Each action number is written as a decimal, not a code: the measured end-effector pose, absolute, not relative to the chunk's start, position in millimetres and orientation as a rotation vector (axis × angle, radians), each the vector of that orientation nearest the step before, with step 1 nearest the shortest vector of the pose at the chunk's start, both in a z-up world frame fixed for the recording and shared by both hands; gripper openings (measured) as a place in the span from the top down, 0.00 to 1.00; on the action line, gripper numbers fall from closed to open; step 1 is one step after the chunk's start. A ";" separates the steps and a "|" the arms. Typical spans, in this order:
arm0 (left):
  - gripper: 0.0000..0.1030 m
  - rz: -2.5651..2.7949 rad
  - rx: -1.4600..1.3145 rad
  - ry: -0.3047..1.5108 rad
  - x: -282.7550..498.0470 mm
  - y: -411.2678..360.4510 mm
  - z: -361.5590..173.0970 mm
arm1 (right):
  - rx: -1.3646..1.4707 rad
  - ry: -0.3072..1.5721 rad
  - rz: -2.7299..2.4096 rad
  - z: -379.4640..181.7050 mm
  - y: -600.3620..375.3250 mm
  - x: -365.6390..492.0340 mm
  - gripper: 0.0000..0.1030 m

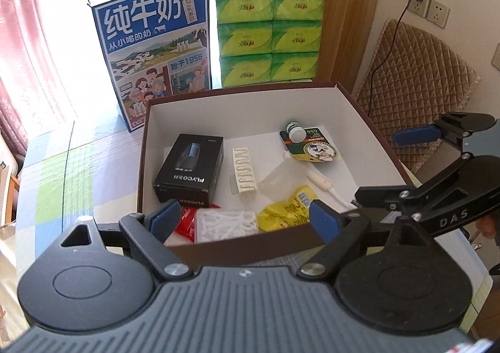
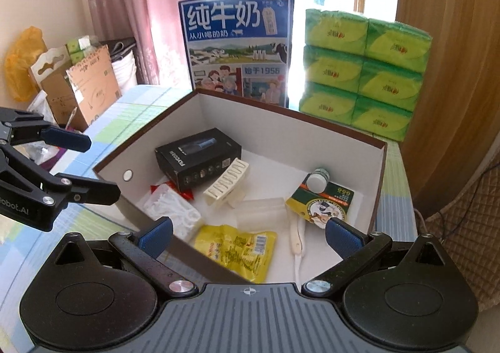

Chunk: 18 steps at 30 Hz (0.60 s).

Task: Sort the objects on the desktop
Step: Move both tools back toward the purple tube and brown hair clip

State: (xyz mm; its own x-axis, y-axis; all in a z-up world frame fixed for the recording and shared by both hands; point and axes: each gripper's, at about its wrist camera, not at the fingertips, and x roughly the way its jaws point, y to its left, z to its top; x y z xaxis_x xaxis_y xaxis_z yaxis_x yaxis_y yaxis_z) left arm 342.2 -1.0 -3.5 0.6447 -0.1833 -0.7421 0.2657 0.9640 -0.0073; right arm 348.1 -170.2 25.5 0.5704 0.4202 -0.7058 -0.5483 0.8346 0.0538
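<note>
Brown-walled cardboard box – white inside – holds clutter; left claw and right claw gape apart.

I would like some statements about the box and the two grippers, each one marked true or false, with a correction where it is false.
1. The black shaver box lies inside the brown storage box. True.
2. The left gripper holds the yellow snack packet. False: its jaws stand open and empty above the near rim.
3. The small white-capped bottle stands on the green pouch. True.
4. The storage box is empty. False: it holds several items.
5. The right gripper has open jaws. True.
</note>
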 end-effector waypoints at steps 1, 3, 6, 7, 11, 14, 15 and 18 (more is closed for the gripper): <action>0.16 -0.251 0.105 0.830 338.3 -1.2 -3.6 | -0.174 0.774 0.572 26.3 -172.2 344.9 0.02; 0.16 -0.251 0.102 0.832 330.8 -0.8 -5.1 | -0.167 0.768 0.571 26.4 -176.6 337.7 0.02; 0.16 -0.261 0.087 0.850 321.7 0.5 -11.0 | -0.161 0.773 0.570 23.4 -184.6 327.3 0.02; 0.16 -0.260 0.085 0.855 318.8 0.8 -13.3 | -0.161 0.771 0.569 22.6 -187.1 323.5 0.02; 0.16 -0.265 0.092 0.878 307.1 0.7 -24.8 | -0.163 0.778 0.567 17.7 -195.5 308.4 0.02; 0.16 -0.271 0.093 0.899 298.5 1.8 -34.7 | -0.153 0.796 0.565 12.0 -200.7 298.8 0.02; 0.16 -0.275 0.091 0.907 295.5 2.2 -38.3 | -0.148 0.805 0.568 9.9 -202.5 296.2 0.02; 0.16 -0.286 0.094 0.923 286.4 2.6 -49.1 | -0.144 0.832 0.566 1.9 -205.7 289.5 0.02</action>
State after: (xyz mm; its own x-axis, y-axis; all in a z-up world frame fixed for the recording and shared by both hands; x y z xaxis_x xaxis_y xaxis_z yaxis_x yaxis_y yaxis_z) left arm 286.4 2.6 -49.1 0.5685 -0.2033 -0.7971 0.2836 0.9580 -0.0421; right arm 289.5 -205.7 1.9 0.5360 0.4184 -0.7332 -0.5284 0.8436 0.0951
